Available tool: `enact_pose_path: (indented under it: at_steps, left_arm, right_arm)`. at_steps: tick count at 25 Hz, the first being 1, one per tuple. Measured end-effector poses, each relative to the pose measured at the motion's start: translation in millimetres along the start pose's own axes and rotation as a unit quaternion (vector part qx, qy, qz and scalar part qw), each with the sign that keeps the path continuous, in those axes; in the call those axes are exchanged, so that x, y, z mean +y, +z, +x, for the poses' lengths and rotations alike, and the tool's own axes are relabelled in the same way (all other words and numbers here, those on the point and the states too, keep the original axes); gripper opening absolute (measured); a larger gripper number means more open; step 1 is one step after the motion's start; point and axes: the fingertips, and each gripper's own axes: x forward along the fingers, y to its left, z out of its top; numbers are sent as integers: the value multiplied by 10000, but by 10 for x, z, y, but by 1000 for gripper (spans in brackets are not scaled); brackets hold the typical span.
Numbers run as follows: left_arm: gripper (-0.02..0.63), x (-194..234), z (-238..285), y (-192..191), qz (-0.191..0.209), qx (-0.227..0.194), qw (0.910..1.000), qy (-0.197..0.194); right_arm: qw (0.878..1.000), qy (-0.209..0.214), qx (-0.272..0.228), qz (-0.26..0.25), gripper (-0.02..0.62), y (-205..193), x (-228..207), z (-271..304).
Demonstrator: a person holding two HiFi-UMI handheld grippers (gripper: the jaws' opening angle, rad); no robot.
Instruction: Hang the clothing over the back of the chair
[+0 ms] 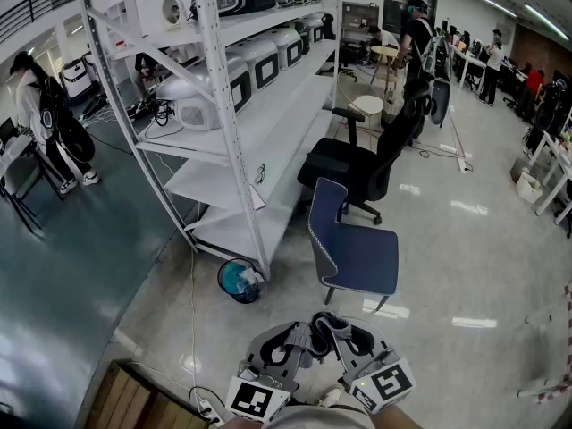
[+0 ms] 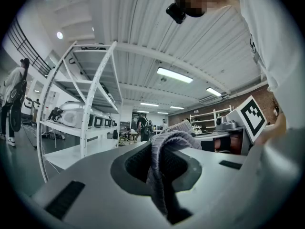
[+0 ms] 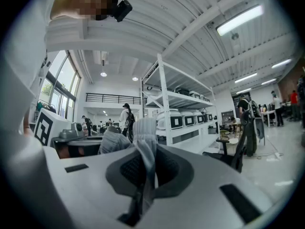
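Observation:
A grey knitted garment (image 1: 319,331) hangs bunched between my two grippers at the bottom of the head view. My left gripper (image 1: 295,345) is shut on one part of it, and a grey fold (image 2: 164,168) is pinched between the jaws in the left gripper view. My right gripper (image 1: 349,340) is shut on another part; in the right gripper view a pale ribbed edge (image 3: 145,149) stands up out of the jaws. The two grippers are close together, side by side and level. The blue chair (image 1: 355,250) stands on the floor just ahead, its backrest (image 1: 326,211) on its left side.
A black office chair (image 1: 362,164) stands behind the blue one. White shelving (image 1: 234,114) with appliances runs along the left. A small bin (image 1: 239,281) sits at the shelving's foot. A wooden box edge (image 1: 134,402) and a cable lie at bottom left. People stand far off.

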Motion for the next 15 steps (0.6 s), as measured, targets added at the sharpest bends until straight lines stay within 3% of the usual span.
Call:
enact_pose_path:
  at_steps: [15]
  left_arm:
    - [32, -69, -159, -18, 4, 9, 10000, 66]
  right_arm:
    - [9999, 82, -19, 62, 18, -23, 135, -127]
